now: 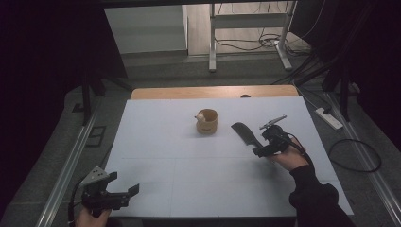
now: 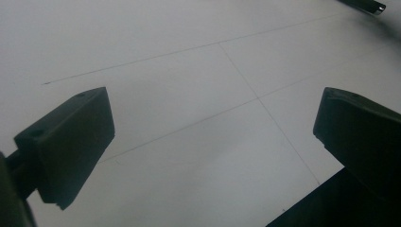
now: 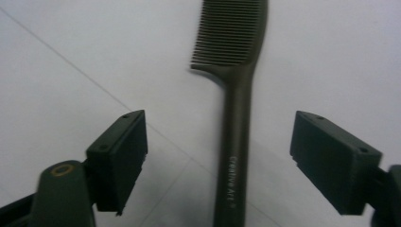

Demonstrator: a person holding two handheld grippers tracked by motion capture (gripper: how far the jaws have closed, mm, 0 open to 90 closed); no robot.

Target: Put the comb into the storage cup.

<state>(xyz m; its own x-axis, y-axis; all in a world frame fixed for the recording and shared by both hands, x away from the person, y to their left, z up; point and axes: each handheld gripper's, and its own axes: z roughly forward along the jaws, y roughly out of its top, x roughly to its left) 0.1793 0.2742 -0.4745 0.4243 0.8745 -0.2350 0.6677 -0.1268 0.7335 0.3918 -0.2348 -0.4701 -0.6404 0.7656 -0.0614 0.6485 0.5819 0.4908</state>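
Observation:
A dark comb (image 1: 246,134) lies flat on the white table sheet (image 1: 189,161), right of centre, teeth pointing away from the person. In the right gripper view the comb (image 3: 235,137) runs up between the two black jaws, its handle untouched by either. My right gripper (image 1: 260,150) is open, right at the handle end of the comb. My left gripper (image 1: 124,183) is open over bare sheet at the near left corner, nothing between its jaws (image 2: 213,142). A small wooden cup (image 1: 207,121) with a pale figure on its rim stands mid-table.
The white sheet covers a wooden table whose far edge (image 1: 213,91) shows. A power strip (image 1: 329,118) and cables lie on the floor to the right. A metal rail (image 1: 66,170) runs along the left side.

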